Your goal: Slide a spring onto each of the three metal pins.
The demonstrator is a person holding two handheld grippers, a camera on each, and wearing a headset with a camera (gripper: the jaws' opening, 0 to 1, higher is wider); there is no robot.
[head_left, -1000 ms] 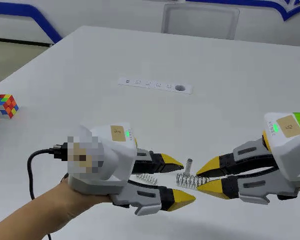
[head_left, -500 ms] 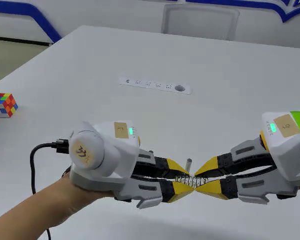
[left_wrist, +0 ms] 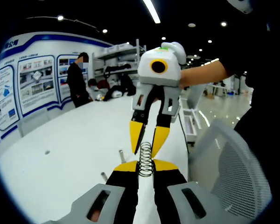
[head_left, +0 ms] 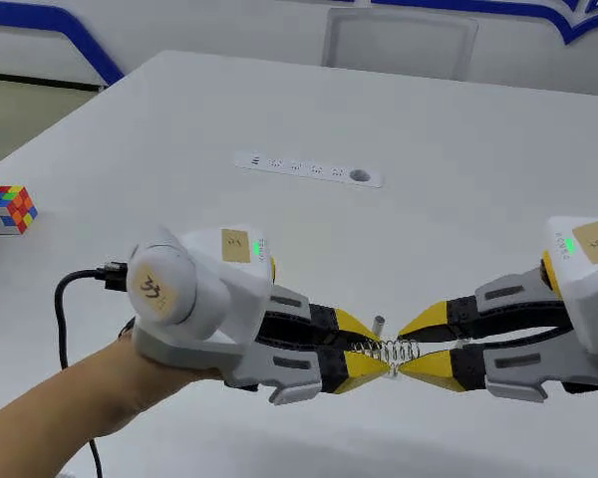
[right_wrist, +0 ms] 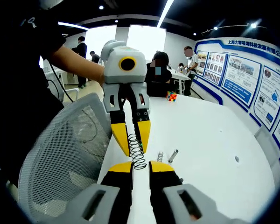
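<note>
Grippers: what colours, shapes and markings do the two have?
Both the left gripper and the right gripper have white-grey bodies, black jaws with pointed yellow tips, a tan label and a green light. A black cable leaves the left one's rear.

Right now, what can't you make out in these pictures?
Head view: the table behind the left gripper, beside the pin, is hidden by its body.
Head view: the right gripper is cut off by the right edge.
Head view: the cube is cut by the left edge.
</note>
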